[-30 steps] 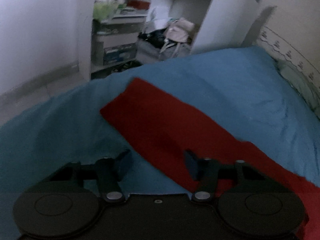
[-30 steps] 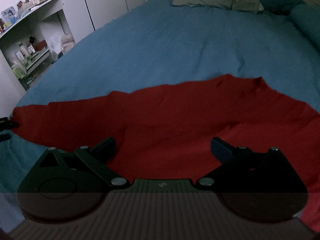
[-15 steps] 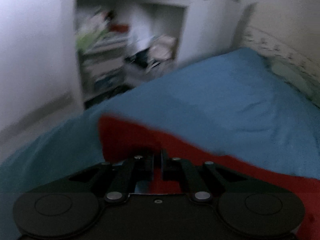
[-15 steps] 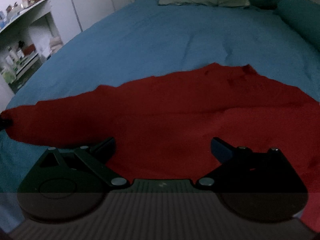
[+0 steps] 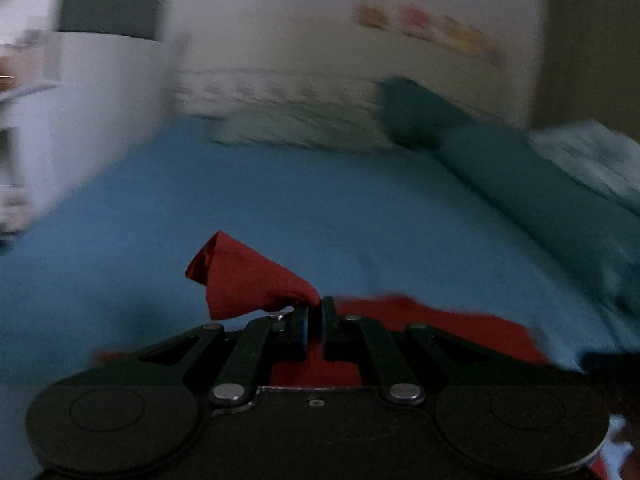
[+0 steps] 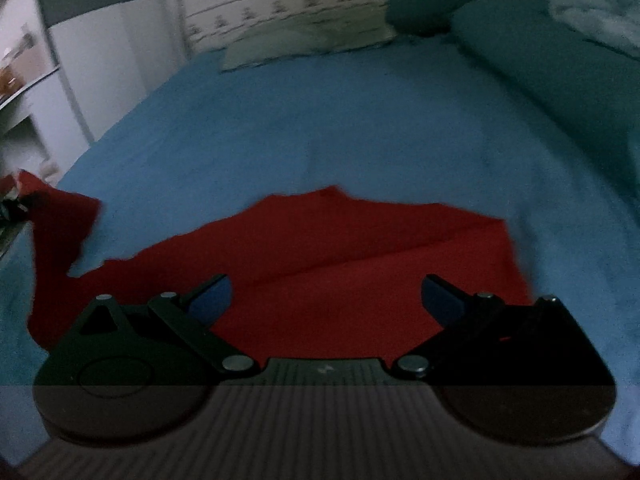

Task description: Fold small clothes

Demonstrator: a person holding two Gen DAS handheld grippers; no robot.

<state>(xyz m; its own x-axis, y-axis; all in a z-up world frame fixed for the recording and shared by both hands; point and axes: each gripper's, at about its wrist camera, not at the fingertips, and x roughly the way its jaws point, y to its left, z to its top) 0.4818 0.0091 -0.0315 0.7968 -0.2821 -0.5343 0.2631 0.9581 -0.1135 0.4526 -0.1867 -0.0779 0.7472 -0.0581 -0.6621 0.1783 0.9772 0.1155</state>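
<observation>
A red cloth point(image 6: 360, 264) lies on the blue bed sheet point(image 6: 320, 120). My left gripper point(image 5: 316, 312) is shut on the cloth's left end point(image 5: 248, 276) and holds it lifted above the sheet; that raised end also shows at the far left of the right wrist view point(image 6: 56, 216). My right gripper point(image 6: 326, 296) is open and empty, low over the middle of the cloth, where a diagonal fold line runs across it.
Pillows point(image 6: 304, 40) lie at the head of the bed. A rolled teal blanket point(image 6: 560, 64) runs along the right side, with a pale cloth point(image 6: 600, 4) on it. A white cabinet point(image 6: 80, 48) and shelves stand to the left.
My left gripper closed on the cloth's left end, lifted it and swung right toward the head of the bed. The cloth now looks shorter and bunched. My right gripper stayed open.
</observation>
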